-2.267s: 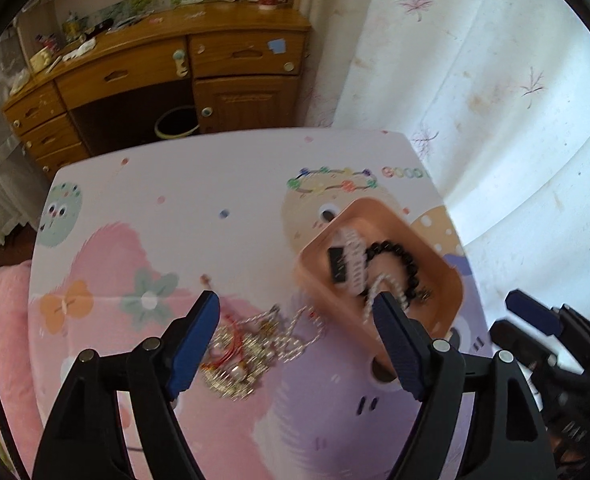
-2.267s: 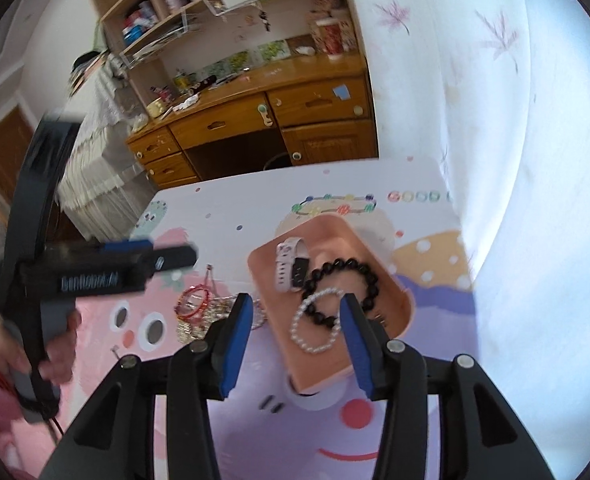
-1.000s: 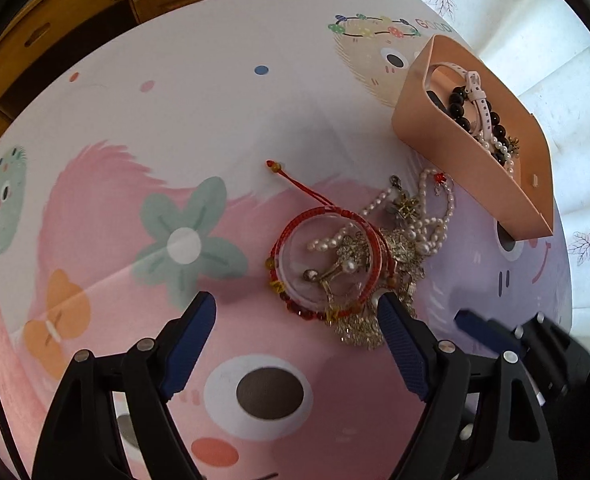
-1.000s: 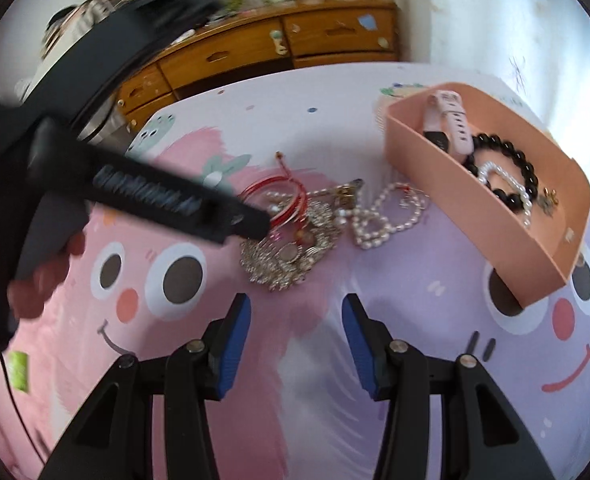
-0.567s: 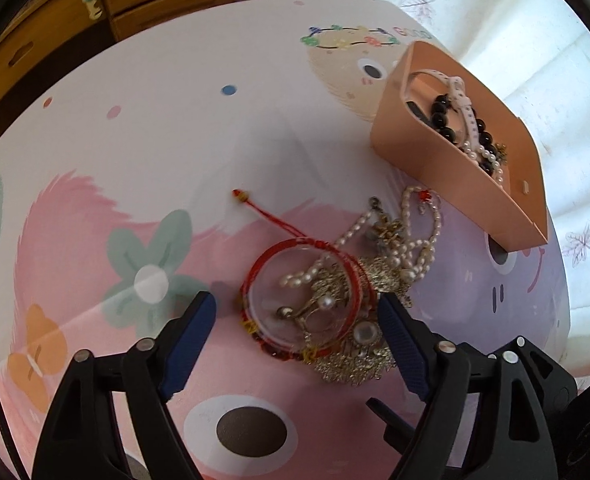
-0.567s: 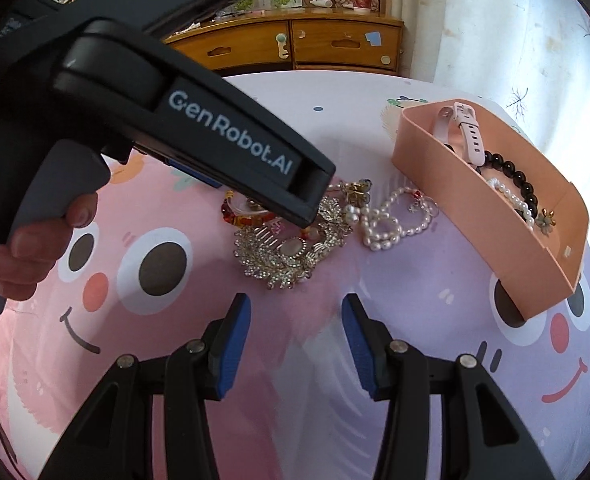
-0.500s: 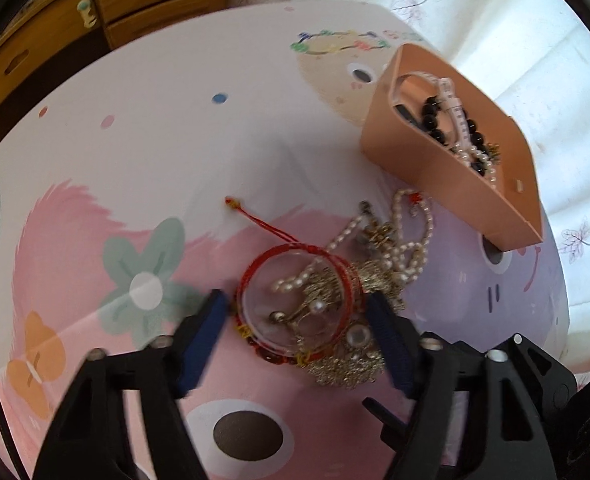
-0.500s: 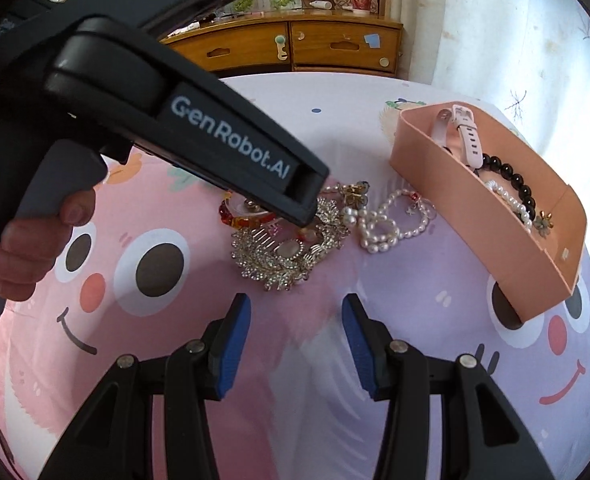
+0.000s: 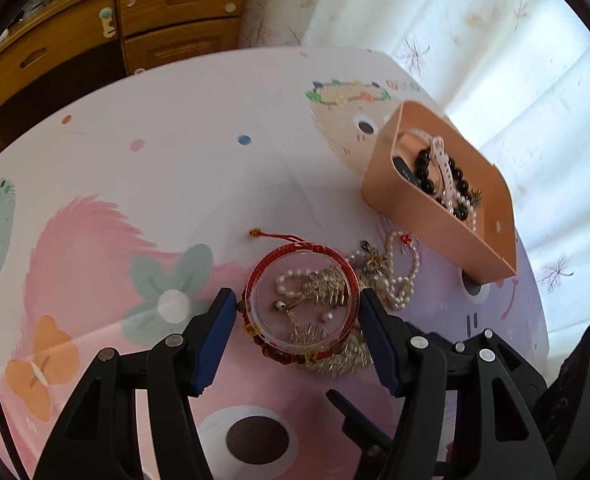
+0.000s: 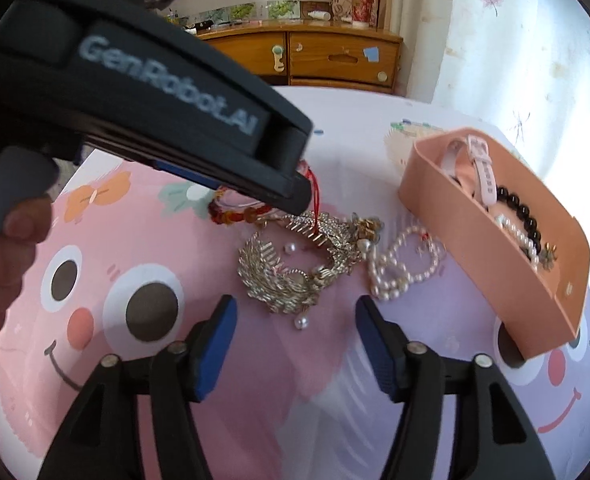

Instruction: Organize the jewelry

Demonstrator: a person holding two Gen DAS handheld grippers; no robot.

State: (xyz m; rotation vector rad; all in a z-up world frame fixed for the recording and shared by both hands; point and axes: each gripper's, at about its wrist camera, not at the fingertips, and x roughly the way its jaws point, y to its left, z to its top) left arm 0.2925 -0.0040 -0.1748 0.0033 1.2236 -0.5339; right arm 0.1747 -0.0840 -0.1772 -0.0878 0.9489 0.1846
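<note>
- Two blue pads of the left tongs (image 9: 299,334) flank the bangle (image 9: 299,309) in the left wrist view, pressing its two sides; the bangle, with red cord bracelets round it, is held over the gold pile (image 9: 343,356) and pearls (image 9: 401,270) on the table (image 9: 199,184); the tray (image 9: 427,220) sits beyond to the right, with a black bead bracelet (image 9: 429,172) and a watch strap (image 9: 443,160) inside.
- Right wrist view: the right tongs (image 10: 295,344) hang wide and empty above the table (image 10: 335,380), just short of the gold pile (image 10: 295,268); the pearls (image 10: 399,268) lie between pile and tray (image 10: 491,256); the left tongs' body crosses from the upper left, the bangle (image 10: 239,210) raised at its tip, a red cord (image 10: 316,200) dangling.
</note>
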